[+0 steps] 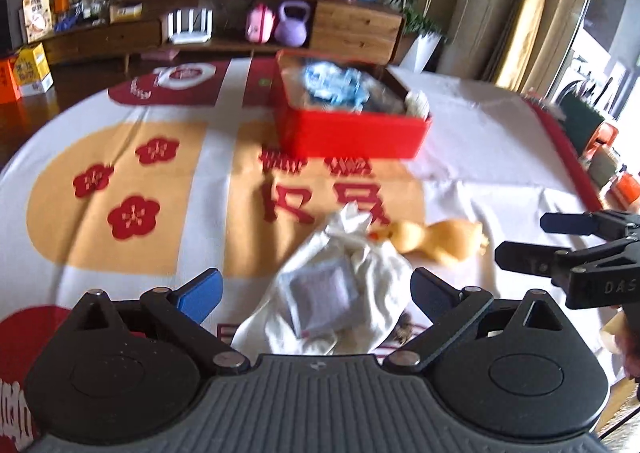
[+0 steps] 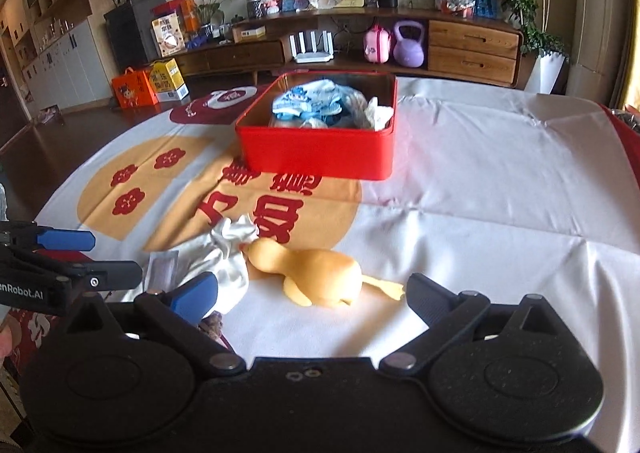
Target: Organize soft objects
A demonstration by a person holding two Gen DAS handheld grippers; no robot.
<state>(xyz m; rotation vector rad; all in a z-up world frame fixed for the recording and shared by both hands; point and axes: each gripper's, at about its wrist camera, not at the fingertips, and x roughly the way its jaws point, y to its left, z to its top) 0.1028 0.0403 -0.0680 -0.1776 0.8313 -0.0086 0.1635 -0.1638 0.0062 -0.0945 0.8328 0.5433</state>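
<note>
Both claws wide, empty: left gripper [image 1: 316,293] over white pouch [image 1: 336,289]; right gripper [image 2: 312,293] near yellow duck [image 2: 316,273]; red tin [image 2: 320,153] far; loose pouch fabric may slip from pinch.

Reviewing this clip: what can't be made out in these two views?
- Left wrist view: motion blur smears the red tin contents.
- Right wrist view: the tin's front wall hides its floor.
- White cloth bag: label unreadable in both; near end behind the left gripper.
- Yellow duck toy: underside unseen.

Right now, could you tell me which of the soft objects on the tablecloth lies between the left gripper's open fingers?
The white cloth drawstring pouch; the yellow rubber duck toy lies beside it, nearer the right gripper.
</note>
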